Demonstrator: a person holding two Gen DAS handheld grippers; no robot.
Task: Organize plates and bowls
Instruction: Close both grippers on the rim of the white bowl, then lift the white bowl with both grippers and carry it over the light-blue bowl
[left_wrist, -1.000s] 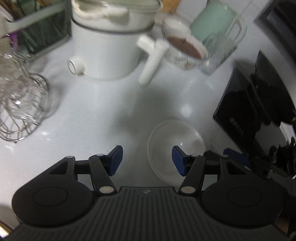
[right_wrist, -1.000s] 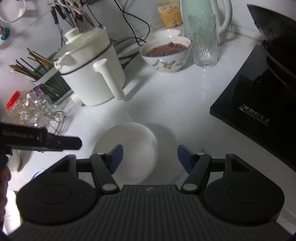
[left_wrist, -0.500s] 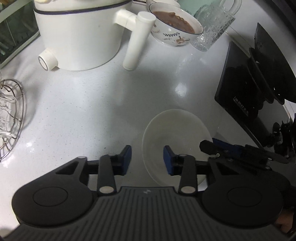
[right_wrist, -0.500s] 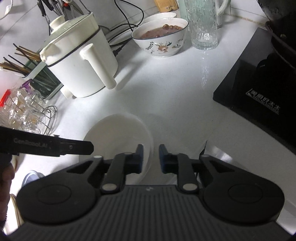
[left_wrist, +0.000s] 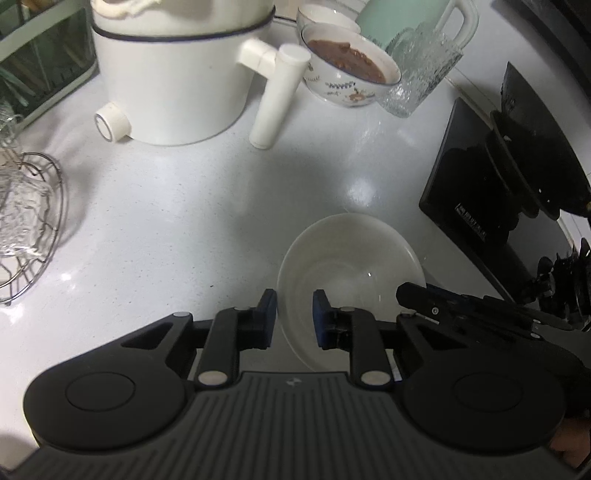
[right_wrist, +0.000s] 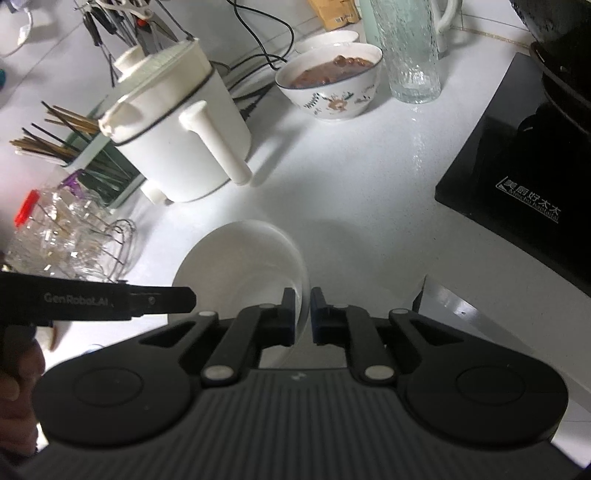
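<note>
An empty white bowl sits on the white counter, also in the right wrist view. My left gripper is shut on its left rim, one finger inside and one outside. My right gripper is shut on its right rim the same way. Each gripper shows in the other's view: the right one and the left one. A patterned bowl holding brown food stands at the back, with another white bowl behind it.
A white electric pot with a handle stands back left. A ribbed glass, a mint kettle, a black induction cooker with a wok, a wire rack of glasses and a chopstick holder surround the counter.
Both grippers have closed from wide open onto opposite rims of the white bowl. The views have shifted forward toward the back of the counter.
</note>
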